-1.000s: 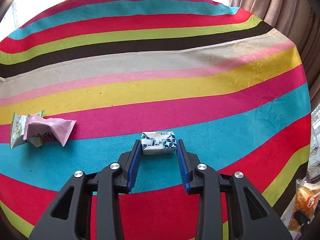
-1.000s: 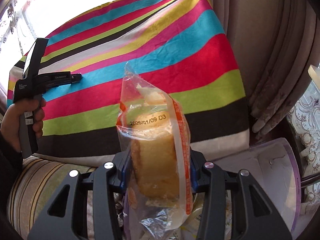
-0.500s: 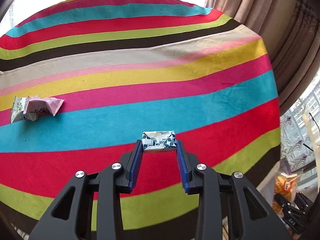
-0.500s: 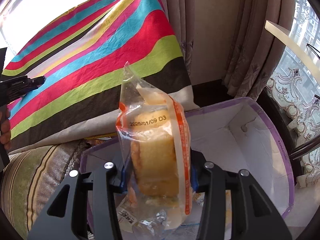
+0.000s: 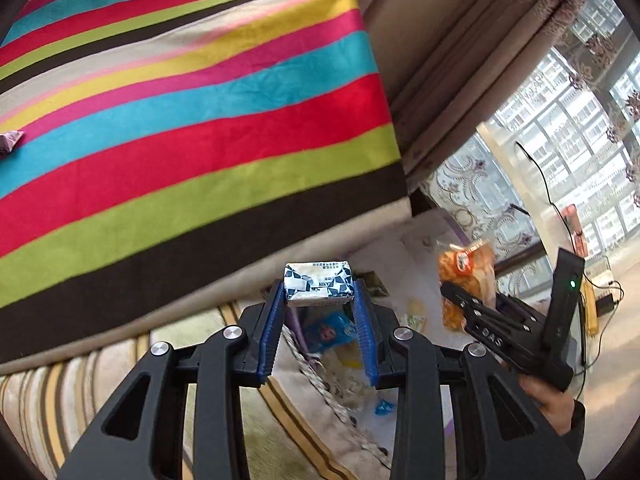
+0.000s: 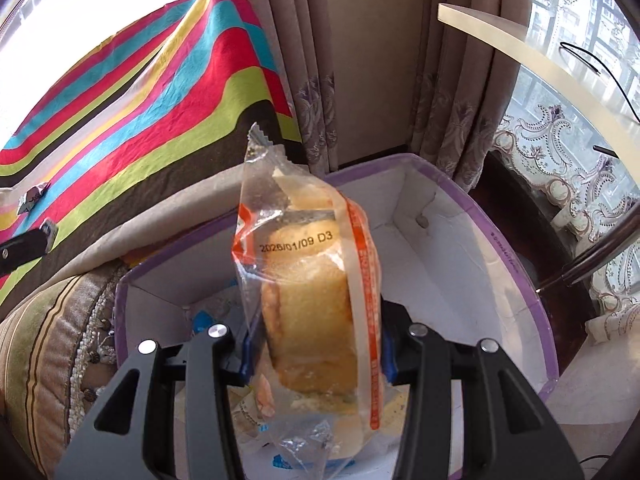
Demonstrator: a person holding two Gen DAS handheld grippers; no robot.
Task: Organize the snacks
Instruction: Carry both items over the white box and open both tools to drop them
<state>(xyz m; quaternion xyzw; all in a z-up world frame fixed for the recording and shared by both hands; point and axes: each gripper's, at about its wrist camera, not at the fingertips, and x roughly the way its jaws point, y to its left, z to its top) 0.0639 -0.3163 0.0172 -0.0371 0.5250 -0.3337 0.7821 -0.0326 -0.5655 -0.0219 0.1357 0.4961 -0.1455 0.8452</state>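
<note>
Left hand-held gripper (image 5: pixel 319 300): closed on a small blue-and-white wrapped snack (image 5: pixel 318 283), which sits crosswise between the blue pads at the fingertips, clear of any surface. In the left wrist view the snack lies near centre, over the near edge of the striped cloth (image 5: pixel 192 120) and just above the rim of a purple-edged box.

Right hand-held gripper (image 6: pixel 316 344): closed on a clear bag of cake (image 6: pixel 308 292) with an orange side band and a printed date. The bag stands upright between the pads, its crimped top toward 12 o'clock. Directly behind and beneath it is the purple-edged box (image 6: pixel 500 248), white inside, its open mouth filling the view from 3 to 9 o'clock. Loose wrappers lie on the box floor; their kinds cannot be read.

In the left wrist view the right hand-held gripper appears at 4 o'clock with the same bag raised over the box interior, a hand (image 5: pixel 552 408) and dark sleeve on its handle.

One pinkish wrapper (image 5: pixel 10 142) lies on the striped cloth at 9 o'clock, well apart from both grippers. A striped cushion (image 6: pixel 52 344) lies touching the box at 8 o'clock in the right wrist view. Curtains (image 6: pixel 452 80) hang at 12 to 1 o'clock.
</note>
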